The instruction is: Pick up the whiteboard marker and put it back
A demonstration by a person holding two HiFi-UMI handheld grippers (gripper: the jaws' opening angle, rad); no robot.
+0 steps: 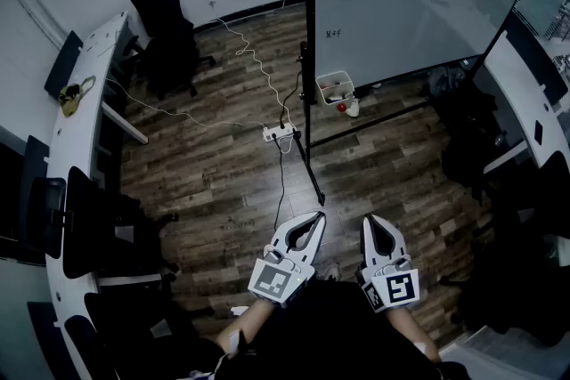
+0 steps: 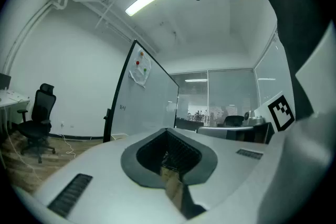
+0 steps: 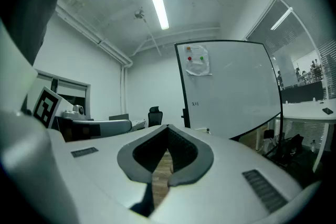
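The left gripper [image 1: 313, 218] and right gripper [image 1: 374, 221] sit close to the body, jaws pressed together on nothing. Approach the whiteboard [image 1: 410, 4] first, then open one gripper. The marker probably lies in the white box [image 1: 337, 99] at its foot, beside a red thing [image 1: 341, 108], though the contents are too small to confirm.

The left gripper [image 1: 313, 220] and right gripper [image 1: 375, 222] are held side by side, near the body, pointing far, jaws closed on nothing.
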